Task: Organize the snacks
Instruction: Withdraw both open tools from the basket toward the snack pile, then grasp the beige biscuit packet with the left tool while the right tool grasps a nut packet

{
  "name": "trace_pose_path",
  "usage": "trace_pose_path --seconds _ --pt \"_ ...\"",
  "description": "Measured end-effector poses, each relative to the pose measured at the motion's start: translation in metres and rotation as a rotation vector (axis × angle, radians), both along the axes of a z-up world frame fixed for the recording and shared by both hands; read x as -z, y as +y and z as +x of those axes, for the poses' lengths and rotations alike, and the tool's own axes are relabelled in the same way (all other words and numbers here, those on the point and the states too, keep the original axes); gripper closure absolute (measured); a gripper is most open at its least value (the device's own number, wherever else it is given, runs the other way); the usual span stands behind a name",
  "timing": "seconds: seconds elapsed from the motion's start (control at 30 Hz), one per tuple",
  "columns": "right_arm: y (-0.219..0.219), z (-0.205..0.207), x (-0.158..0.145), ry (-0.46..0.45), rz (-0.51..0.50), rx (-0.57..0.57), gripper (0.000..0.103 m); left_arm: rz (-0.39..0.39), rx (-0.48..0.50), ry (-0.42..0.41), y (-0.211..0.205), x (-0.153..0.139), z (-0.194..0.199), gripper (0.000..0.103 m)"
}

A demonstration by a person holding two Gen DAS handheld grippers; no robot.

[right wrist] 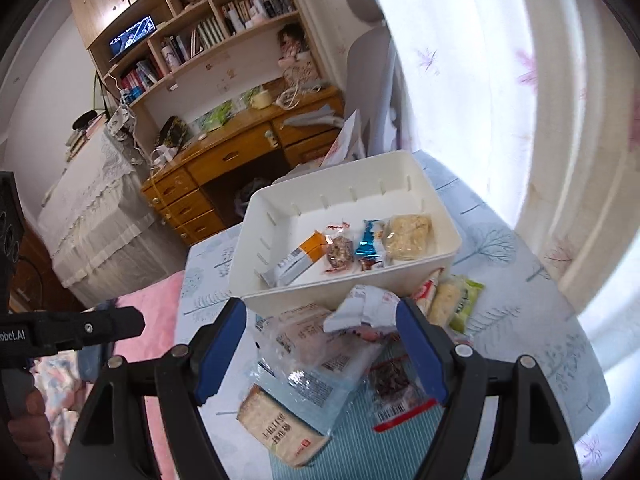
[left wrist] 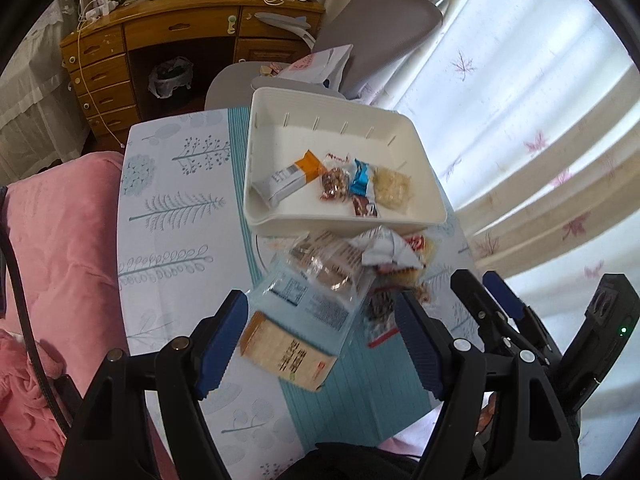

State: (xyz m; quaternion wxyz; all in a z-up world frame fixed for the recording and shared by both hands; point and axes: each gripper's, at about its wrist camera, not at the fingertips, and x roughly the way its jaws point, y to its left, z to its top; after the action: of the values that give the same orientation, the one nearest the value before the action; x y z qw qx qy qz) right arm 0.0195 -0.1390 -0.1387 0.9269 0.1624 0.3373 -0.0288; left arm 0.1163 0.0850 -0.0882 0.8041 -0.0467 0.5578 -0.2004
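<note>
1. The left gripper (left wrist: 320,344) has its jaws spread wide and grips nothing; its blue pads (left wrist: 218,344) hang in the air above the snacks with clear space on both sides
2. The right gripper (right wrist: 322,350) is spread just as wide and is also empty, its pads clear of the wrappers below
3. Directly beneath both sets of jaws lies the loose snack pile (left wrist: 320,280) on the table (left wrist: 168,208): a beige cracker pack (left wrist: 286,356) nearest the jaws, a pale blue clear-topped bag (left wrist: 304,300) partly over it, and a small clear pouch with a red strip (right wrist: 396,396) toward the right-hand pad
4. Just beyond the fingertips a crumpled white wrapper (right wrist: 366,308) sits on top of the pile, touching the tray's near wall
5. Further out stands the white tray (left wrist: 424,152), holding an orange-and-grey bar (left wrist: 288,178), a nut pouch (left wrist: 334,186), a blue packet (left wrist: 360,182) and a pale cracker pack (left wrist: 392,190) in a row
6. To the right of the right gripper's jaws, a green-edged pack (right wrist: 464,300) lies beside the tray
7. Past the tray are a grey chair (left wrist: 376,28) and a wooden desk (left wrist: 168,36); a pink blanket (left wrist: 60,248) lies left of the jaws
</note>
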Motion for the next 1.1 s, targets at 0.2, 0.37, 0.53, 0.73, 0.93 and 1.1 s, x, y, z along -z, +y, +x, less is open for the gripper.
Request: trace_pose_path --seconds 0.2,0.37,0.53,0.73,0.93,1.1 --pt "0.016 -0.037 0.003 0.007 -0.035 0.006 0.025 0.006 0.035 0.038 0.008 0.016 -0.023 0.028" --pt "0.022 -0.060 0.010 0.021 -0.063 -0.020 0.025 0.033 0.057 0.106 0.002 0.042 -0.037 0.028" --pt "0.019 -0.071 0.020 0.041 -0.113 -0.053 0.025 0.069 0.043 0.199 -0.011 0.072 -0.040 0.028" --pt "0.008 -0.070 0.042 0.099 -0.127 -0.061 0.025 0.134 -0.010 0.340 -0.021 0.113 -0.040 0.028" --pt "-0.005 -0.060 0.062 0.155 -0.138 -0.088 0.025 0.149 -0.141 0.439 -0.020 0.151 -0.032 0.028" --pt "-0.015 -0.047 0.073 0.187 -0.144 -0.118 0.025 0.084 -0.282 0.490 -0.010 0.178 -0.028 0.028"
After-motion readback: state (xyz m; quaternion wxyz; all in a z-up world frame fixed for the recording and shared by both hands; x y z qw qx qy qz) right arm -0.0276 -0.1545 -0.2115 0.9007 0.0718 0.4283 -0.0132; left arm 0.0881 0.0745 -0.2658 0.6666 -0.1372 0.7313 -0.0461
